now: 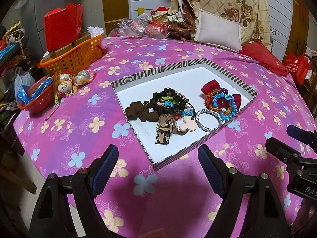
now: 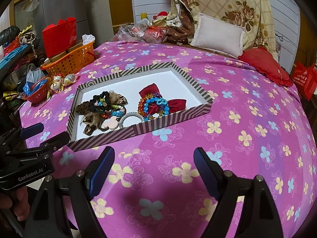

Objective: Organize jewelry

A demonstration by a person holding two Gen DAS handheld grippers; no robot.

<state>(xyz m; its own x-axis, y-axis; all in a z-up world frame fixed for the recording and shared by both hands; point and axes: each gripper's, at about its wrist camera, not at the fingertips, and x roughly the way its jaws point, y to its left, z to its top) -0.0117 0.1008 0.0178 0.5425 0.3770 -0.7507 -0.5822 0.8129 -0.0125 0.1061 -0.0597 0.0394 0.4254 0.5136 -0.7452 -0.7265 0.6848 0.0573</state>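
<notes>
Striped tray (image 1: 221, 128) at frame centre on the pink floral bedspread (image 1: 79, 119) holds scrunchies (image 1: 168, 101), a silver bangle (image 1: 208, 118), beads (image 1: 223, 103) and a red bow (image 1: 213, 87). Left claw (image 1: 158, 158) gapes wide, empty, low in frame. Right claw (image 2: 153, 158) likewise wide, empty. Orange basket (image 1: 79, 55) upper left.
</notes>
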